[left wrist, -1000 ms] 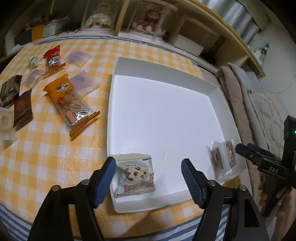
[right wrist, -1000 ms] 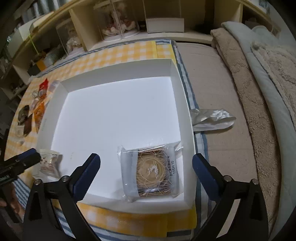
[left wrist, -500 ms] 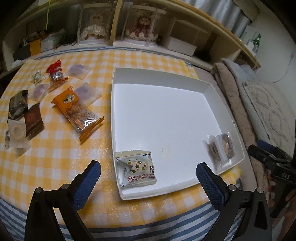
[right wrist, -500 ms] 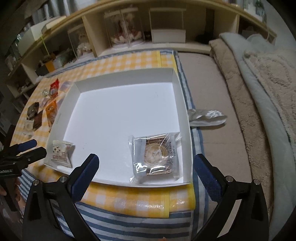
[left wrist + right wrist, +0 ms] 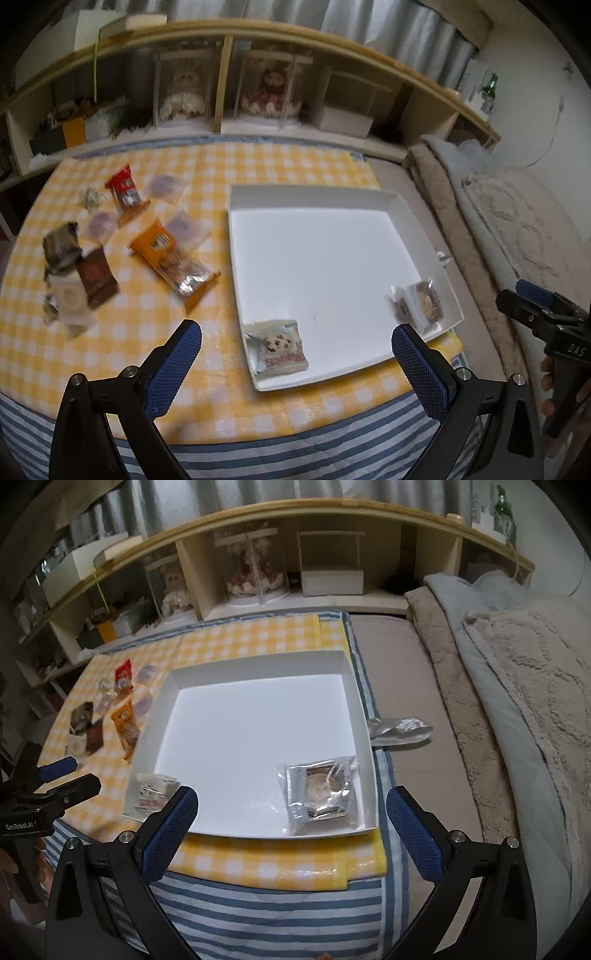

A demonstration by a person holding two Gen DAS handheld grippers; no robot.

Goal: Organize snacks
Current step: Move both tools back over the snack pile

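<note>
A white tray (image 5: 325,206) lies on the yellow checked cloth; it also shows in the right wrist view (image 5: 255,664). In it lie a cookie packet (image 5: 279,345) at the near left corner and a clear-wrapped round snack (image 5: 419,301) at the near right, also seen in the right wrist view (image 5: 325,788). Several loose snacks lie left of the tray, among them an orange packet (image 5: 168,254), a red packet (image 5: 123,188) and a brown packet (image 5: 96,277). My left gripper (image 5: 295,365) is open and empty, held back above the table's near edge. My right gripper (image 5: 291,834) is open and empty too.
A crumpled silver wrapper (image 5: 399,729) lies right of the tray on the grey mat. Blankets (image 5: 517,701) are piled at the right. A wooden shelf (image 5: 258,96) with dolls in clear cases and boxes runs along the back. A striped cloth (image 5: 266,915) hangs over the near edge.
Both grippers have pulled back and up from the tray. The left gripper's jaws opened wide off the cookie packet, which stays in the tray; the right gripper stayed open.
</note>
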